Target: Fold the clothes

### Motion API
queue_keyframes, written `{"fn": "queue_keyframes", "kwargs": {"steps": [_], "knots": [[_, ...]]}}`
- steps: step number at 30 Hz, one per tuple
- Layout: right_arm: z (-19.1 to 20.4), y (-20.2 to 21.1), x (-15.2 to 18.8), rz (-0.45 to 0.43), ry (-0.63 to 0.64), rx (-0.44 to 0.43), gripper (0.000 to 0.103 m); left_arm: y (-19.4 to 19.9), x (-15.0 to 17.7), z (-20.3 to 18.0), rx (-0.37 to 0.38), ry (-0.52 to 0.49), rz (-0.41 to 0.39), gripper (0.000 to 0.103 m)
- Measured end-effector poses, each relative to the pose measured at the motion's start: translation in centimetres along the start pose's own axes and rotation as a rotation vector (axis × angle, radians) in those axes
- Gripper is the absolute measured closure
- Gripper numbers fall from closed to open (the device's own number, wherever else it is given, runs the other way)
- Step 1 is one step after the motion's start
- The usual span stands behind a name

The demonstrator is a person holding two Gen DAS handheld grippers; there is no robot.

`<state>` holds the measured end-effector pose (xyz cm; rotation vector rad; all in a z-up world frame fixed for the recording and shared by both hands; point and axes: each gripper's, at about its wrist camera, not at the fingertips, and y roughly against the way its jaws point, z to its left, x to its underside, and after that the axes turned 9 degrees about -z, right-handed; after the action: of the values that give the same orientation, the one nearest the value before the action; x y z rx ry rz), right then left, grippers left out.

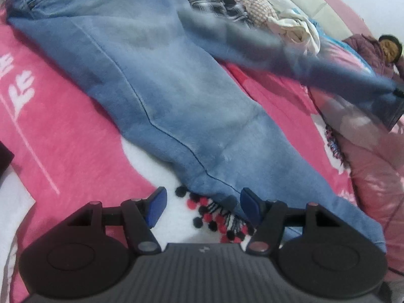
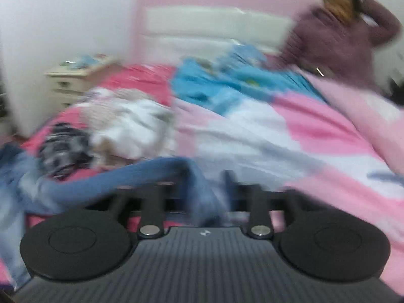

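Folding the jeans [image 1: 156,80] calls for carrying the raised leg across onto the flat one, hems matched. They lie spread on the bed [image 1: 63,126]. Left hand-held gripper [image 1: 203,208]: released, straddling the near hem. Right hand-held gripper [image 2: 205,194]: denim between its jaws; blur hides whether it is clamped.
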<state>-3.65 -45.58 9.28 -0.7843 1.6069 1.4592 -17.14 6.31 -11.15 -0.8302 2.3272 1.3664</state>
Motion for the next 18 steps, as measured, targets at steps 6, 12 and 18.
{"fn": "queue_keyframes", "kwargs": {"steps": [6, 12, 18], "knots": [[-0.9, 5.0, 2.6, -0.107, -0.156, -0.027, 0.038, 0.1, -0.1, 1.5, 0.058, 0.084, -0.009, 0.037], [-0.9, 12.4, 4.3, -0.178, -0.284, -0.183, 0.028, 1.4, 0.4, 0.9, 0.087, 0.071, -0.004, 0.037], [2.2, 16.9, 10.3, 0.099, -0.358, -0.305, 0.028, 2.6, 1.3, -0.1, 0.145, 0.067, 0.001, 0.037]]}}
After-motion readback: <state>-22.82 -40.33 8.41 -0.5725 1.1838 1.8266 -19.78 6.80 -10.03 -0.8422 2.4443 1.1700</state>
